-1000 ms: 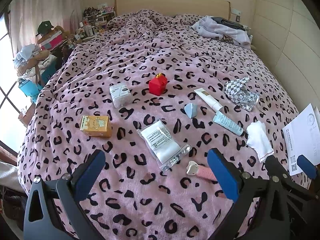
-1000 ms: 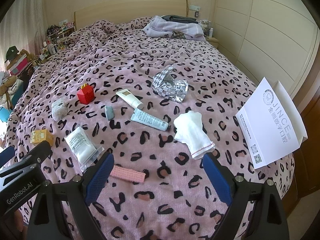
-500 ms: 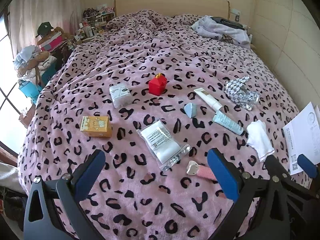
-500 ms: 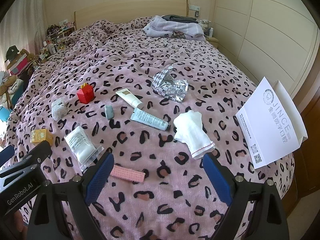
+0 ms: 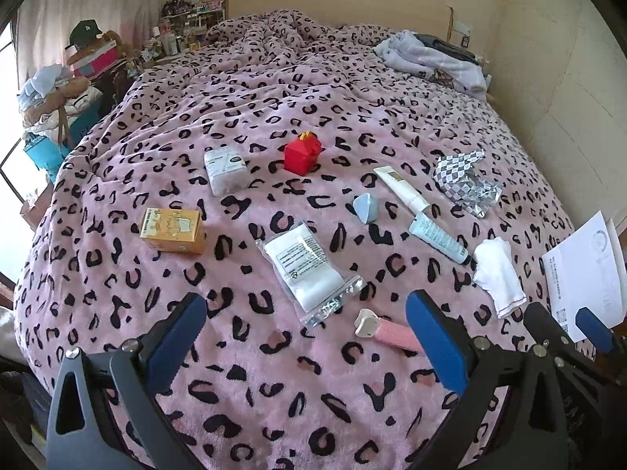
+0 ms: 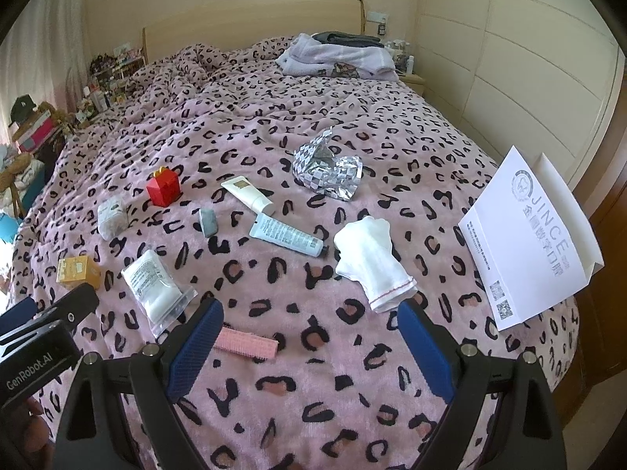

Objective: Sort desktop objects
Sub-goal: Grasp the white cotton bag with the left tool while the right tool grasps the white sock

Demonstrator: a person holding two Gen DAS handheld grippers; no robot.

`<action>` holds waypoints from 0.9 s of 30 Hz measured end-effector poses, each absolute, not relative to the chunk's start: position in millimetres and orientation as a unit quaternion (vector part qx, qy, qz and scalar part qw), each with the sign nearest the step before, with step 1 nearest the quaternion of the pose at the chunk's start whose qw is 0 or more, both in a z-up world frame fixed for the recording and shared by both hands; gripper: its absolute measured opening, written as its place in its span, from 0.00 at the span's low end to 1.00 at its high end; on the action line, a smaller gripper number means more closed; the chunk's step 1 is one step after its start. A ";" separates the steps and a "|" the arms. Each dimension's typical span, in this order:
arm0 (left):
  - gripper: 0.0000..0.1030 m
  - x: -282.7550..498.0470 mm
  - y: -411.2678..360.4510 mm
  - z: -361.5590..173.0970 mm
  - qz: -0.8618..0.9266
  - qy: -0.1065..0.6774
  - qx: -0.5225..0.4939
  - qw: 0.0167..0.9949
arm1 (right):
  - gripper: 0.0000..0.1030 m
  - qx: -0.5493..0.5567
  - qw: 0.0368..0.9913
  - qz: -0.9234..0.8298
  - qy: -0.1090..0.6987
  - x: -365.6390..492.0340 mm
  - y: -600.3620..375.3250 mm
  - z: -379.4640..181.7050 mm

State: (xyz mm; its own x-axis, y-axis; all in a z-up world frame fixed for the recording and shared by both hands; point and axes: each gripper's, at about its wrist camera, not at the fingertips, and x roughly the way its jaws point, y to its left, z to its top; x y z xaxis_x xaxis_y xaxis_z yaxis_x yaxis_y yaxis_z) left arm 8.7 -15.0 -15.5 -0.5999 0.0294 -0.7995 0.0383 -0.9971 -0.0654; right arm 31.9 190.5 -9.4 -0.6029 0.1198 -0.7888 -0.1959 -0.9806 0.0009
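Pink comb [image 6: 245, 346] lies on the bed [image 6: 313, 391] just beside the right gripper's [image 6: 309, 348] left finger; both grippers' fingers spread, empty, left gripper [image 5: 305, 342].

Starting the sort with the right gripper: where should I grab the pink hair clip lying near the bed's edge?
Grip the pink hair clip across its narrow width near mid-length, from straight above with the open right gripper. It lies flat and long on the leopard blanket, apart from the plastic pouch, so its long edges are free.

pink leopard-print bedspread [image 5: 274, 90], pale wood headboard [image 6: 250, 15], cream panelled wall [image 6: 509, 58], bright window [image 5: 8, 149] on the left, cluttered shelf [image 5: 184, 35]
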 end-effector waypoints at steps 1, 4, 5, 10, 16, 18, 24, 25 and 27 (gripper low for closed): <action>1.00 9.8 -15.8 -15.8 -0.896 0.039 0.441 0.003 | 0.90 -0.426 0.088 0.899 0.048 34.0 192.7 -8.6; 1.00 18.3 -19.5 -15.1 -0.914 0.052 0.402 -0.011 | 0.90 -0.401 0.092 0.910 0.054 39.3 199.4 -11.1; 1.00 21.1 -21.5 -15.4 -0.919 0.060 0.390 -0.019 | 0.90 -0.405 0.092 0.908 0.054 39.1 201.5 -15.4; 1.00 19.6 -29.3 -28.6 -0.912 0.074 0.404 -0.013 | 0.90 -0.421 0.089 0.901 0.053 38.3 212.1 -37.0; 1.00 19.1 -34.8 -61.9 -0.898 0.037 0.437 -0.005 | 0.90 -0.435 0.089 0.894 0.064 37.2 227.5 -63.1; 1.00 15.1 -39.3 -74.3 -0.889 0.044 0.455 -0.003 | 0.90 -0.430 0.085 0.896 0.067 38.2 232.4 -70.9; 1.00 -8.8 -37.2 -93.9 -0.877 0.038 0.480 0.006 | 0.90 -0.441 0.088 0.892 0.043 30.4 238.8 -88.9; 1.00 -14.9 -34.2 -95.0 -0.876 0.035 0.481 0.006 | 0.90 -0.441 0.089 0.892 0.042 28.0 241.4 -90.2; 1.00 -29.2 -27.2 -97.7 -0.874 0.031 0.485 0.005 | 0.90 -0.441 0.095 0.892 0.042 22.0 249.0 -91.2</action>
State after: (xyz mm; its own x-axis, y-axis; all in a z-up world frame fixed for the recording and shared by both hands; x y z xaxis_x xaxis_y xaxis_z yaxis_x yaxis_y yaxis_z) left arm -29.2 -27.2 -97.7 -0.5289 0.0210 -0.8484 0.0392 -0.9980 -0.0492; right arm 22.0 249.0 -91.2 -0.5939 0.1314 -0.7937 -0.2062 -0.9785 -0.0077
